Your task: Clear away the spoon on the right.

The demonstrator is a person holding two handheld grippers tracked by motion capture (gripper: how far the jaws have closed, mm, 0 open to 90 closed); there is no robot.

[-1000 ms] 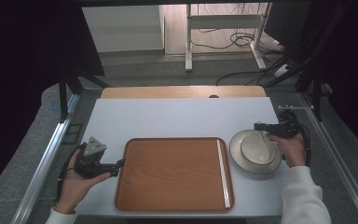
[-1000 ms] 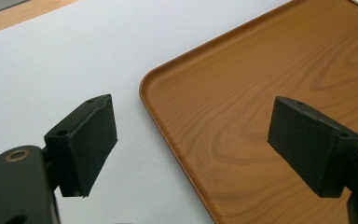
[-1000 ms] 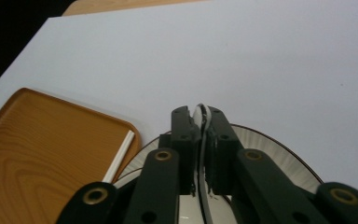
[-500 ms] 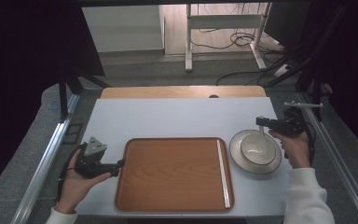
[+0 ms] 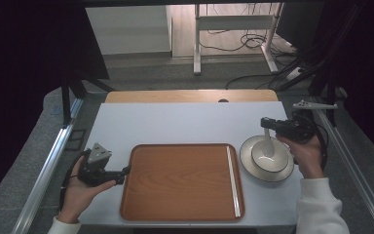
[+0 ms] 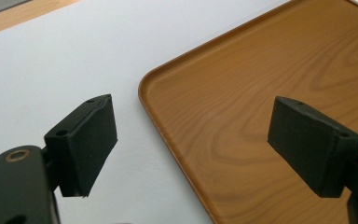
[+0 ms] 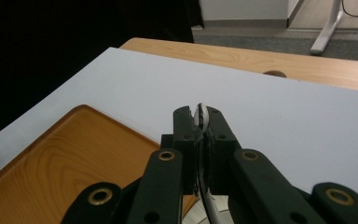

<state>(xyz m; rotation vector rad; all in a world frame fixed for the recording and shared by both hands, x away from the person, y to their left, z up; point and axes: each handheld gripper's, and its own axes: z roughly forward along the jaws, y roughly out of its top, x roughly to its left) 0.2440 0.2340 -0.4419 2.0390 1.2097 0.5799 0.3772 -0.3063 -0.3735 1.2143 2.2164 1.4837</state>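
Landmark: wooden tray (image 5: 182, 181), seen lying flat at the near middle of the white table (image 5: 185, 124).
Right gripper (image 5: 267, 124): seen right of the tray, raised above the plate; held in the person's right hand (image 5: 306, 155).
Right jaws: clamped together on the upper end of a white piece (image 7: 201, 115); in the right gripper view a thin white edge was pinched between the two pads.
White piece: in the high view (image 5: 268, 146), seen hanging from the right jaws down to the plate centre; whether its lower end touched the plate could not be told.
Plate (image 5: 253, 165): round, pale, set on the table just beside the tray's right edge, apart from it.
Left gripper (image 5: 125, 170): held at the tray's left edge in the left hand (image 5: 80, 187), pointed toward the tray.
Left jaws: spread wide, nothing between the pads; in the left gripper view the tray's rounded corner (image 6: 149, 84) was seen between them, not touched.
Tray content: bare wood surface, a light strip (image 5: 232, 179) along its right side.
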